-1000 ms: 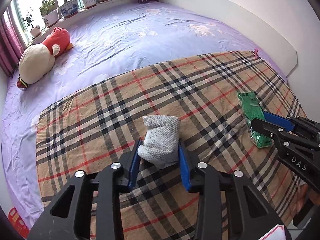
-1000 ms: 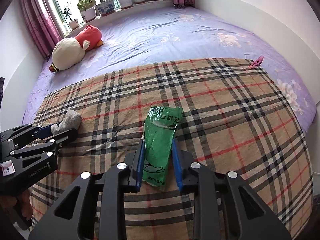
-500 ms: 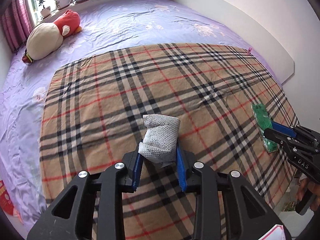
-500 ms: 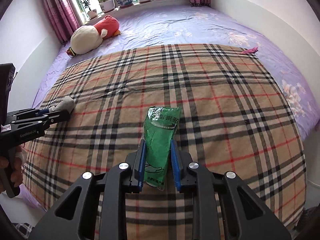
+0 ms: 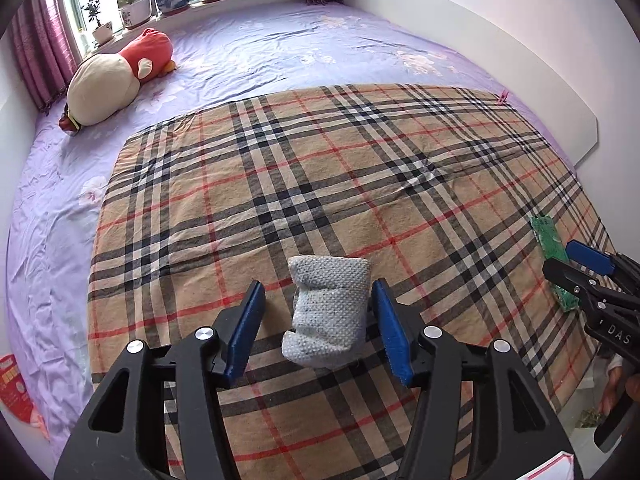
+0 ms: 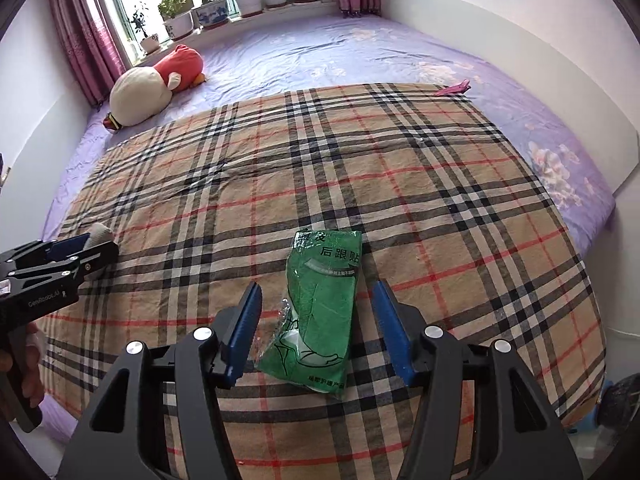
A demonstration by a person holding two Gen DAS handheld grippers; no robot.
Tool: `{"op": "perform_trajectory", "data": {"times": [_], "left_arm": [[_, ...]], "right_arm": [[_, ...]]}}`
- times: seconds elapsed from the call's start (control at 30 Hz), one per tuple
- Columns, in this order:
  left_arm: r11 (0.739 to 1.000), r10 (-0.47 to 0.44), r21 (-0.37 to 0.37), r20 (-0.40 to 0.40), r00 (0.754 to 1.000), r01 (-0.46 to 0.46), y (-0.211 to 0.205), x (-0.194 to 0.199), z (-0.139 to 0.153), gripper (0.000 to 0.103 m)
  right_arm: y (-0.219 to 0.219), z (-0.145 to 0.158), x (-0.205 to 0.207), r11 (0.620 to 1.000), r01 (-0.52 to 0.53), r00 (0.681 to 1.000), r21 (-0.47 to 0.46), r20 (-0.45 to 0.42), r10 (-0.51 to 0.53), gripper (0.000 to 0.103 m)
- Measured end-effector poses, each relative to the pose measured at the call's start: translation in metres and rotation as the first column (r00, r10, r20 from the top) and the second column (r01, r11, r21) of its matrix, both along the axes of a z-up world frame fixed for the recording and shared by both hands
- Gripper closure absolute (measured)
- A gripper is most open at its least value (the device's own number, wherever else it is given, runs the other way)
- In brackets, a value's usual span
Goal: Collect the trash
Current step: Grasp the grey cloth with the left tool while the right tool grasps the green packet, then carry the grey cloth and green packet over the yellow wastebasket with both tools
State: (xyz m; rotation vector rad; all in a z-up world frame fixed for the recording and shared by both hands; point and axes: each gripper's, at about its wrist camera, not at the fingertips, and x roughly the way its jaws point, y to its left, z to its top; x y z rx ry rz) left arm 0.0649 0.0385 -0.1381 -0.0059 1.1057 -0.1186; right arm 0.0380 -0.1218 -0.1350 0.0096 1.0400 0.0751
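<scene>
Both pairs of jaws have just been opening. On the plaid blanket (image 5: 320, 160), the grey wad (image 5: 326, 316) lies loose inside the left hand-held gripper (image 5: 320, 328); the green packet (image 6: 320, 312) lies lengthwise inside the right hand-held gripper (image 6: 318, 330), unclamped.

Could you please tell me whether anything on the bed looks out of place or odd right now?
Yes: a crumpled grey wad and a green packet lie loose on the plaid blanket, each between an open gripper's pads. A pink clip also sits at the blanket's far corner.
</scene>
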Motion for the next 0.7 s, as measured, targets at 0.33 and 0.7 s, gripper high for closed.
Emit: {"op": "perform_trajectory", "data": {"times": [0.33, 0.7], "left_arm": [[0.999, 0.0, 0.043, 0.024, 1.0, -0.002, -0.006, -0.004, -0.001, 0.055], [0.999, -0.021, 0.032, 0.01, 1.0, 0.021, -0.008, -0.012, 0.002, 0.07]], "right_arm": [[0.014, -0.003, -0.003, 0.998, 0.047, 0.998, -0.048, 0.044, -0.045, 0.064], [0.016, -0.002, -0.005, 1.0, 0.032, 0.999, 0.001, 0.035, -0.032, 0.071]]}}
